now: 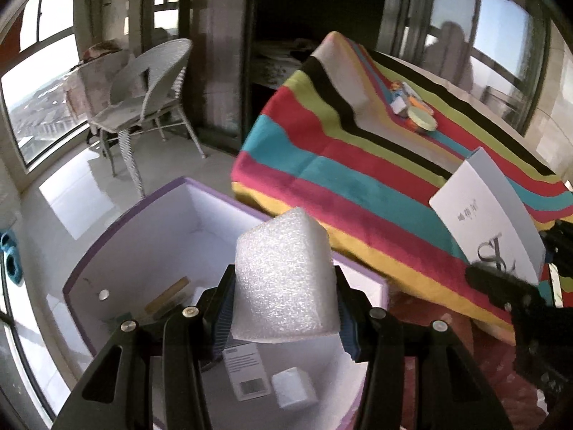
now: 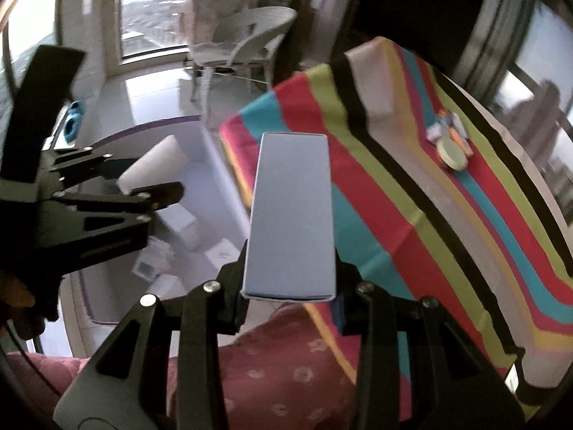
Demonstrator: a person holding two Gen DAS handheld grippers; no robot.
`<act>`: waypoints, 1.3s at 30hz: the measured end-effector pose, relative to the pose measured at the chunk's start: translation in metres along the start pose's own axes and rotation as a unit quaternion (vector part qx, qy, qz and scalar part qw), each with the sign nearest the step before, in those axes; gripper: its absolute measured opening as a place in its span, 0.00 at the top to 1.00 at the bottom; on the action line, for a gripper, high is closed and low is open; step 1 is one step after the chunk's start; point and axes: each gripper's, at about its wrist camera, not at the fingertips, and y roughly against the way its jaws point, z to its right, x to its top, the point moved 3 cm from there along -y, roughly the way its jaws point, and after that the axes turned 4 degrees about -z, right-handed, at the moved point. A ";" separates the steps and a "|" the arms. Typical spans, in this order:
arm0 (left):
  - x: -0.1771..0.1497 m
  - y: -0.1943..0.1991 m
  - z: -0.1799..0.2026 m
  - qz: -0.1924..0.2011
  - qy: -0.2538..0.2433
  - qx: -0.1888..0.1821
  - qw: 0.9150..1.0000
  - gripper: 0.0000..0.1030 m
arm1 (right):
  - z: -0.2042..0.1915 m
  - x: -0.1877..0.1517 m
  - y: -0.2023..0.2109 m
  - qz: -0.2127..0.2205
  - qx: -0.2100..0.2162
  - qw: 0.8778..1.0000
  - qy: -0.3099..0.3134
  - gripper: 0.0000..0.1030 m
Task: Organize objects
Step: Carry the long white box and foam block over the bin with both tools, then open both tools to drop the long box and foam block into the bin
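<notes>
My left gripper [image 1: 283, 308] is shut on a white foam block [image 1: 283, 279] and holds it above an open white box with a purple rim [image 1: 107, 236]. The box holds a small white carton [image 1: 293, 387], a labelled card [image 1: 247, 369], a wooden stick [image 1: 168, 297] and a coin-like disc [image 1: 104, 294]. My right gripper [image 2: 290, 286] is shut on a flat grey-blue box [image 2: 292, 215], held upright beside the striped table. That box also shows in the left wrist view [image 1: 490, 222]. The left gripper with the foam [image 2: 150, 168] shows in the right wrist view.
A table under a striped cloth [image 1: 340, 165] carries a small pile of items with a pale round disc [image 1: 422, 116]. A white wicker chair [image 1: 150, 86] stands by the windows. A pink patterned cushion [image 2: 286, 369] lies below the right gripper. A blue object [image 2: 73, 122] sits on the floor.
</notes>
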 end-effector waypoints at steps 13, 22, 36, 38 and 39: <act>-0.012 -0.003 -0.053 -0.009 0.035 0.042 0.998 0.51 | -0.051 0.013 -0.014 0.000 0.063 0.997 0.054 0.61; -0.014 -0.022 -0.083 -0.043 0.072 0.108 0.991 0.45 | -0.068 0.013 -0.037 -0.013 0.122 0.990 0.069 0.60; 0.035 -0.069 -0.025 -0.070 0.034 0.152 0.985 0.23 | 0.034 0.008 -0.077 -0.025 0.129 0.989 -0.071 0.31; 0.047 -0.080 -0.003 -0.070 0.016 0.146 0.987 0.23 | 0.057 0.004 -0.081 -0.026 0.111 0.989 -0.092 0.30; 0.052 -0.085 0.006 -0.071 0.009 0.141 0.987 0.23 | 0.071 0.001 -0.083 -0.026 0.100 0.989 -0.106 0.30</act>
